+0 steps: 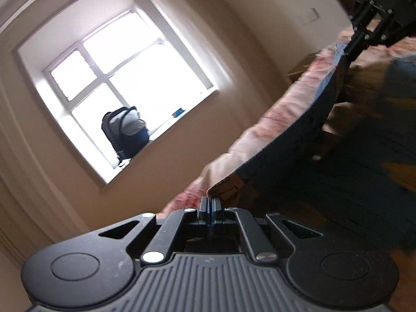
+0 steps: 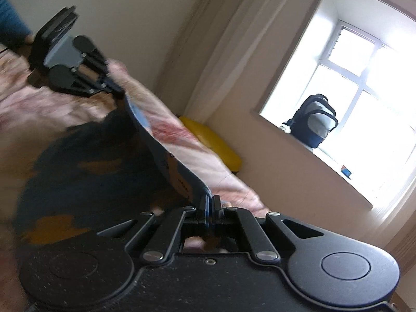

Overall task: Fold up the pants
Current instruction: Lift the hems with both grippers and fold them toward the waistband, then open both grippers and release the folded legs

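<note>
No brand or readable writing anywhere I'm looking, just some dark marks on the inside of the waistband, too smeared to make out.

Going left to right in the left wrist view: a window point(image 1: 124, 88) is glowing in the wall, with a grey and navy backpack point(image 1: 124, 132) sitting on its sill and a small blue thing point(image 1: 179, 112) further along the sill. My left tool point(image 1: 210, 202) is sitting pressed together on the edge of the dark pants point(image 1: 299, 140), which are stretching in a taut band up to my right tool point(image 1: 349, 49) at the top right. Behind the band a pink floral bed cover point(image 1: 275, 119) is showing.

In the right wrist view, a blue sleeve point(image 2: 10, 23) is peeking in at far left. My right tool point(image 2: 210, 202) is also clamped on the pants point(image 2: 104, 161), whose bulk is hanging blurred over the bed. A yellow pillow-like thing point(image 2: 213, 140) is lying beside the bed.
</note>
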A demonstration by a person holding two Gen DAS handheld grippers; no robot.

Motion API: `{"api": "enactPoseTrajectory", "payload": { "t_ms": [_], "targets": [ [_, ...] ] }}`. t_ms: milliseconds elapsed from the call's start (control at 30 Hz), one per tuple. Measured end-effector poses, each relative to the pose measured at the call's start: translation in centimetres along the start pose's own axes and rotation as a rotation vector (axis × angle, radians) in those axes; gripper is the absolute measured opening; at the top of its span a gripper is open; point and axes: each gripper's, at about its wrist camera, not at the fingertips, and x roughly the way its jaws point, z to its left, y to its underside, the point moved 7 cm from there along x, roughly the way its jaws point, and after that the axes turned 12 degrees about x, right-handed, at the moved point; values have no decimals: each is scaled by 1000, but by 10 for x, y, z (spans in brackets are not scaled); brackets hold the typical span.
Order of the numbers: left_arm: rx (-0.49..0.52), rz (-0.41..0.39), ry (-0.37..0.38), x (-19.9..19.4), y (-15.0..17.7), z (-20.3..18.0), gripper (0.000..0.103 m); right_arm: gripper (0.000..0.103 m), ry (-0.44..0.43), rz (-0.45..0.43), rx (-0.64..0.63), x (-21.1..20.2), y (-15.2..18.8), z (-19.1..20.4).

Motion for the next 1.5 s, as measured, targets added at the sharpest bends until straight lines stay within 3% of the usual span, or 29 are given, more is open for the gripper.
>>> {"api": "enactPoseTrajectory", "payload": {
  "t_ms": [200,400,667,833,1033,1233,1333,1367,1400,1467,1500],
  "targets": [
    [68,36,89,-6,22,-42,0,0,-46,91,-30,-36,29,45],
    [80,81,152,4,40,-72,0,0,-103,183,-13,-34,63,92],
    [72,94,176,0,50,-74,0,0,-100,211,28,-11,75,92],
    [79,76,172,-11,50,-74,0,0,-104,186,5,-27,70,92],
    [137,74,183,-19,53,-79,0,0,-137,201,-86,-47,66,117],
    [148,108,234,-19,60,-88,1,0,-139,261,-122,-41,92,142],
    [80,151,292,-20,61,-87,24,2,-116,275,-74,-31,104,142],
    [43,162,293,-21,60,-84,42,5,-108,275,-51,-29,105,141],
    [5,165,289,-23,58,-81,62,12,-106,272,-22,-29,106,139],
    [-66,154,279,-27,51,-76,86,34,-111,257,47,-34,104,133],
    [-100,149,272,-30,45,-74,96,53,-112,251,78,-37,103,130]
  ]
}}
